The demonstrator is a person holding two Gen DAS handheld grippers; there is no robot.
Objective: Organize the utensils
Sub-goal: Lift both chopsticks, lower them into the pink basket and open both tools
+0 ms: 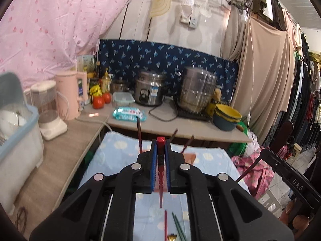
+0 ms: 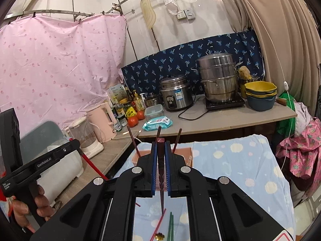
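My left gripper point(image 1: 161, 143) is shut on a red chopstick point(image 1: 161, 188), which hangs point-down between the blue pads. My right gripper point(image 2: 161, 143) is shut on a dark brown chopstick point(image 2: 161, 188), held the same way. Both are raised above the blue spotted cloth point(image 2: 236, 172). Just beyond the fingertips stands a pink holder point(image 2: 187, 154) with three dark chopsticks point(image 2: 132, 140) leaning up out of it. On the cloth below lie a loose red chopstick point(image 2: 158, 226), a green pair point(image 2: 171, 226) and a small gold piece point(image 2: 160, 236).
Behind the cloth runs a counter point(image 2: 230, 118) with a rice cooker point(image 2: 176, 94), steamer pot point(image 2: 217, 76), stacked bowls point(image 2: 260, 94), wipes pack point(image 2: 157, 123), tomatoes point(image 2: 133, 121), pink kettle point(image 2: 102, 120) and blender point(image 2: 86, 138). A blue-rimmed bin point(image 1: 18, 132) stands at the left.
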